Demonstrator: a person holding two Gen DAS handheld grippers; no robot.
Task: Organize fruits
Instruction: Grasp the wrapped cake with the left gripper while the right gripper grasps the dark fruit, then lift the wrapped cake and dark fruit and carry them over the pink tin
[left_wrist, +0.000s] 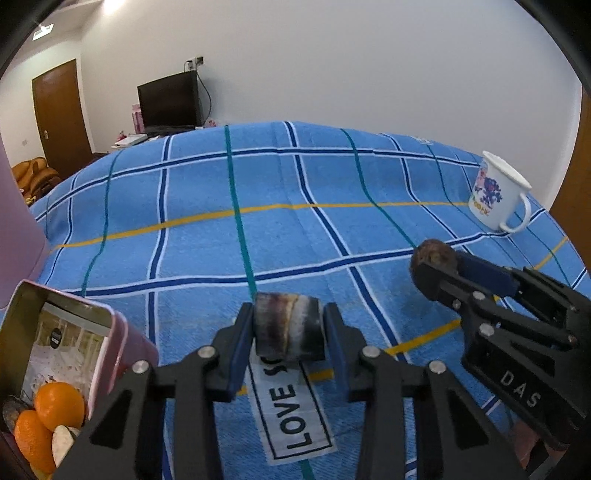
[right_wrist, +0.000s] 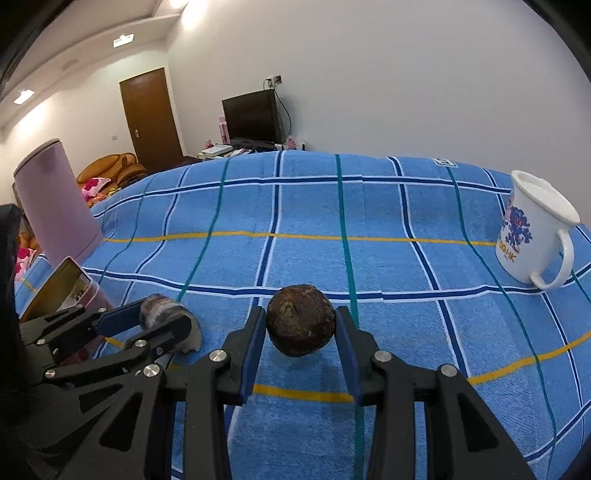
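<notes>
Left wrist view: left hand-held gripper pinches a streaked purple-grey fruit chunk over the blue plaid cloth; near left, a tin, partly cut off, holds oranges.

Right wrist view: right hand-held gripper clamps a round brown fruit, kind unclear; mug far right.

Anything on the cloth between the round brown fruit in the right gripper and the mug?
Nothing: in the right wrist view, only bare blue checked cloth lies between the brown fruit and the mug.
</notes>
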